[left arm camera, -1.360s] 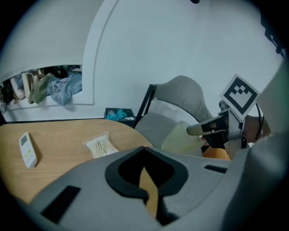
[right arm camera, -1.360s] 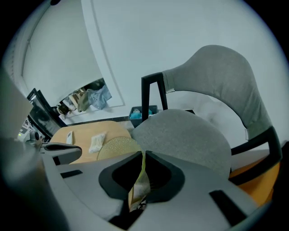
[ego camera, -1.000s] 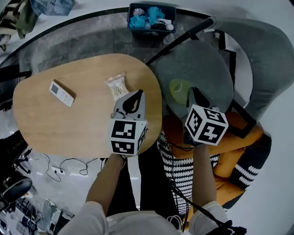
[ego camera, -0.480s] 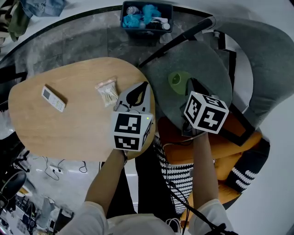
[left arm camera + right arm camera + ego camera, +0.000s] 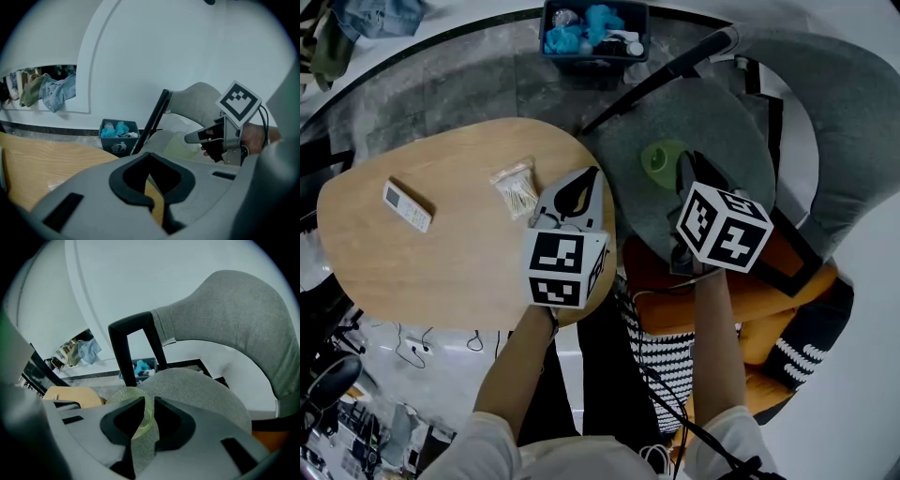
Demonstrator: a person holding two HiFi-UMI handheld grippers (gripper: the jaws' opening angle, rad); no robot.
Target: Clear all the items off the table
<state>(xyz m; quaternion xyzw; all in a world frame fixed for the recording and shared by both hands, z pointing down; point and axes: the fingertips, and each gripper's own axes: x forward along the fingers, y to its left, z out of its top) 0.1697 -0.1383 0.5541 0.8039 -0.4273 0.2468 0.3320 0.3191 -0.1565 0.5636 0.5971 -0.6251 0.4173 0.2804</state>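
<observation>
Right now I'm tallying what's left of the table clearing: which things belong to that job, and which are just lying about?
Job: remote control, bag of cotton swabs, on the table; green cup on the chair, rim between the right gripper's opening jaws.
Lying about: orange cushion, floor cables.

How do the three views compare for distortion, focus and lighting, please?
Head view: even light, sharp, with fisheye bowing the floor round the table. Left gripper view: dark round border, left tongs soft up close, bin crisp. Right gripper view: same border, wall lines bent, green cup blurred nearest the lens.
</observation>
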